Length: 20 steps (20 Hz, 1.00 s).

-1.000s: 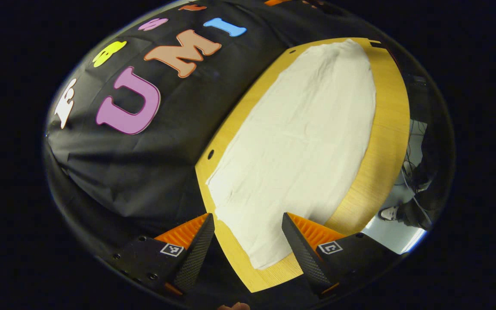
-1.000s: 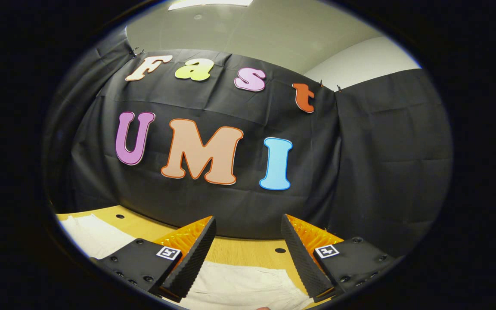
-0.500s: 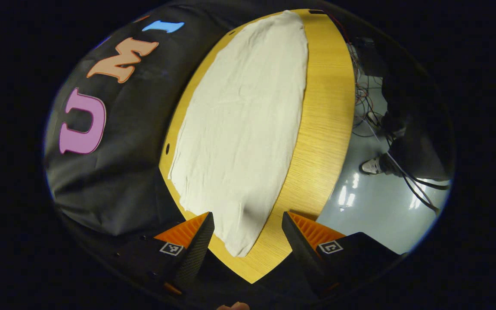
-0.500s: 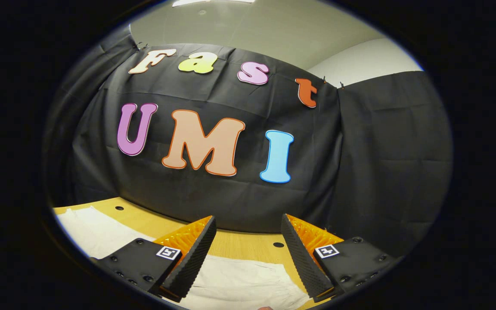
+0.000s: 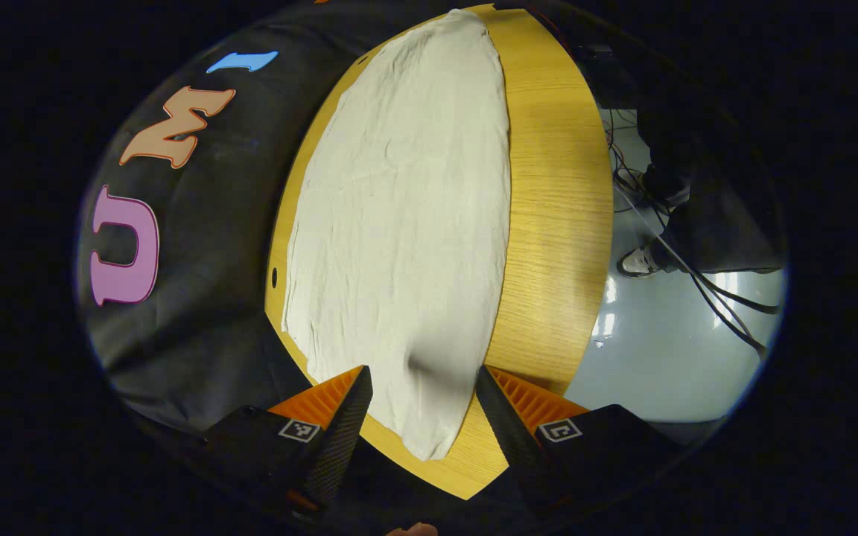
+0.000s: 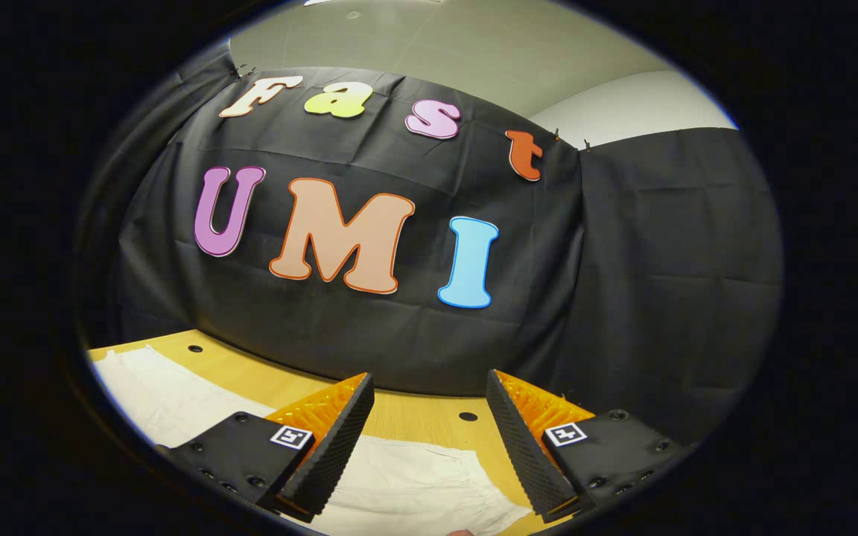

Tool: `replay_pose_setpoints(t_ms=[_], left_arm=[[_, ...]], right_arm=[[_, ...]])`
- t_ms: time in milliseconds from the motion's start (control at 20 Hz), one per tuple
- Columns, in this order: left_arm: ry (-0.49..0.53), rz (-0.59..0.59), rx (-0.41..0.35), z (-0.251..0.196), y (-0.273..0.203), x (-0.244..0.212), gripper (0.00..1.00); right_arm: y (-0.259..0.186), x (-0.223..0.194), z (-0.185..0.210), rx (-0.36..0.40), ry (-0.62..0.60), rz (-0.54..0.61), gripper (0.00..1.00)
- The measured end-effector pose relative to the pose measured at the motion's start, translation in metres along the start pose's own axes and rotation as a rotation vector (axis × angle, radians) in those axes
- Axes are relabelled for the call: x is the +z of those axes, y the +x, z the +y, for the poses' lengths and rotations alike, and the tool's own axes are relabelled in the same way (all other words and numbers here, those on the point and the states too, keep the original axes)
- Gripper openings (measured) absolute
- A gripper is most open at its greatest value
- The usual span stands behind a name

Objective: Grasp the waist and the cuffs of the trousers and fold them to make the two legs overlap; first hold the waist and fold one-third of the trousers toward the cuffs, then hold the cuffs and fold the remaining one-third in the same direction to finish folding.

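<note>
The trousers (image 5: 407,223) lie flat and spread along the wooden tabletop (image 5: 555,223), which I judge is so that both ends can be reached at the same time, one by each hand. The left tongs (image 5: 418,417) hang above the near narrow end of the cloth, probably the cuffs, with the two fingers wide apart and nothing between them; one finger is over the cloth edge and the other over the bare wood, so they seem to be lined up for a grip that is not yet made. The right tongs (image 6: 429,439) are also wide open and hold nothing; they point low across the tabletop (image 6: 414,417) toward the booth wall, above a gathered end of the trousers (image 6: 414,484), which looks like the waist. The left gripper view gives the whole length of the garment, the grey floor (image 5: 660,357) and a person's shoe (image 5: 637,262) beside cables. The right gripper view gives instead the wrinkled band of cloth close under the fingers.
</note>
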<state>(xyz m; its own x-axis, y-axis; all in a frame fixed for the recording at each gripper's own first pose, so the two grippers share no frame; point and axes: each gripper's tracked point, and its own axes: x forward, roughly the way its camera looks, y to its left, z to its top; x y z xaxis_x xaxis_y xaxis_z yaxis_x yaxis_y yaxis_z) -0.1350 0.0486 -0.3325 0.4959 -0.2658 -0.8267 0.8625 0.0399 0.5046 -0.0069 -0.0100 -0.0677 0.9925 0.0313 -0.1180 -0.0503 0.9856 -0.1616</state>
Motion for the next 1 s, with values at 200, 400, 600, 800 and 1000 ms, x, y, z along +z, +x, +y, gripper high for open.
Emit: replay_pose_setpoints(t_ms=[200, 400, 600, 800, 1000], left_arm=[[0.017, 0.002, -0.004, 0.011, 0.012, 0.002, 0.91], [0.025, 0.013, -0.011, 0.021, 0.022, 0.004, 0.90], [0.058, -0.001, 0.016, 0.026, 0.028, 0.006, 0.87], [0.051, 0.031, -0.001, 0.018, 0.034, 0.006, 0.55], [0.013, 0.055, -0.051, 0.008, 0.034, 0.005, 0.25]], right_arm=[[0.000, 0.000, -0.004, -0.011, 0.002, 0.001, 0.97], [-0.001, -0.002, -0.005, -0.010, -0.004, 0.002, 0.97], [-0.001, -0.002, -0.006, -0.008, -0.001, 0.000, 0.97], [-0.002, -0.002, -0.008, -0.005, -0.022, -0.004, 0.97], [-0.006, -0.011, -0.015, 0.002, -0.056, 0.016, 0.97]])
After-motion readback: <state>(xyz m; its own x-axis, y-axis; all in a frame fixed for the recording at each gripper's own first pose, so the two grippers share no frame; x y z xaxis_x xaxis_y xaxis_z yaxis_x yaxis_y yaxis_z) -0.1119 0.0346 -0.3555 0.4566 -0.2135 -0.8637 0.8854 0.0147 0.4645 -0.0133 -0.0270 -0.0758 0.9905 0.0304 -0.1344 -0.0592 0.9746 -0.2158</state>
